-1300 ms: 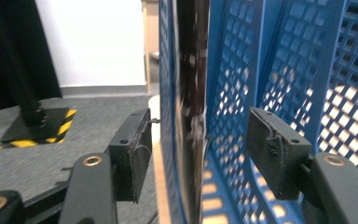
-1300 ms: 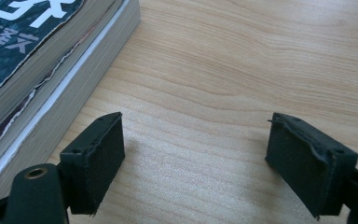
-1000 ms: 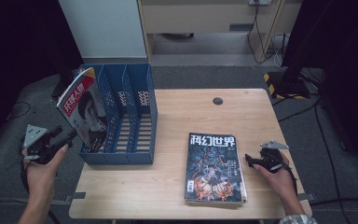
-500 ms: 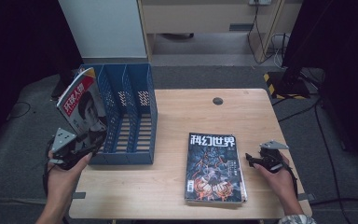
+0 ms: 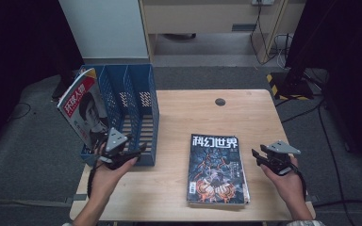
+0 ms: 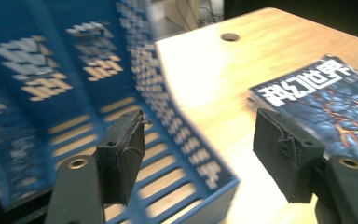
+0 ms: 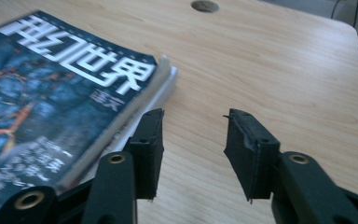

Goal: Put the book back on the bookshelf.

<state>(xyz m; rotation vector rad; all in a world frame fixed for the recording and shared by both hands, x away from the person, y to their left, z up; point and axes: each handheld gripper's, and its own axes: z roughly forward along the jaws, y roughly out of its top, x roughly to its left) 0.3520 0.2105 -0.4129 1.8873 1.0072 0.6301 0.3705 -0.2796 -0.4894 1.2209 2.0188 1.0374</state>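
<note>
So, the magazine stack lay flat on the table, toward 5 o'clock of the tabletop in the high view, dark blue cover up with white characters across the top. From the right gripper view its near corner showed several issues piled, with the edges slightly staggered.

The blue file rack stood at 9 o'clock on the table, with slotted dividers and the open side facing the person. One red-and-white magazine leaned in its leftmost compartment, tilted out to the left, top corner above the rack wall. The other compartments looked bare, as far as the high view showed.

The left gripper sat at the rack's front edge, at about 7 o'clock of the table, pointing toward 3 o'clock. In the left gripper view its jaws stood well apart, having just been opening, with nothing between them; the rack wall was blurred behind them and the stack was farther off at 2 o'clock.

The right gripper hung just right of the stack, at 4 o'clock, not touching it. Its jaws had just been closing, but a clear gap remained, with bare wood between the pads and the stack's edge just outside the left pad. A dark round hole sat at 12 o'clock of the tabletop.
</note>
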